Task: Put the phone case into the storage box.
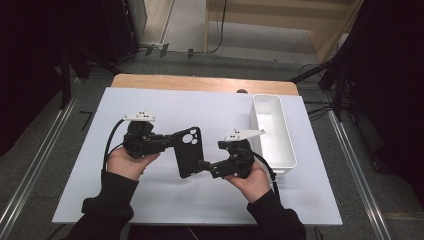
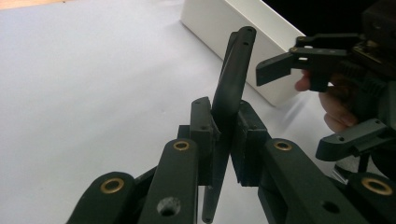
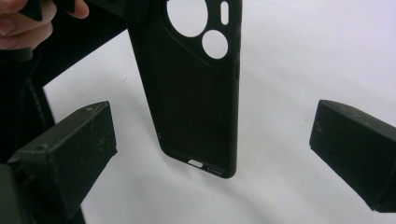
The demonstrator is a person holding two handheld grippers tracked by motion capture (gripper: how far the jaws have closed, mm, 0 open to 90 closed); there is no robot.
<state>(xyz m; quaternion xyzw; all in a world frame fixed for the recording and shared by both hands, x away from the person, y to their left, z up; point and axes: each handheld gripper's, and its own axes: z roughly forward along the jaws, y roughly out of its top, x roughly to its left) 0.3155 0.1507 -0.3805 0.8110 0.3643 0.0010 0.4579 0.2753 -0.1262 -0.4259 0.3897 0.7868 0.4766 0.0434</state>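
The left tongs (image 2: 224,135) clamp the black phone case (image 1: 188,150) at its 9 o'clock edge. The right tongs (image 3: 210,154) gape wide around its lower end, touching nothing.

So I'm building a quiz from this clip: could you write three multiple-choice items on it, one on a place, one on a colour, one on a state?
1. Where is the white bin?
A. at the table's right side
B. at the table's left side
C. on the floor

2. What colour is the phone case?
A. red
B. white
C. black

3. How does the right gripper stand?
A. shut on the case
B. open, with the case's bottom end between its jaws
C. shut on the bin

Answers: 1 A, it lies along the sheet's right edge. 2 C, it is dark all over. 3 B, both jaws stand clear of the case, which the left gripper clamps.
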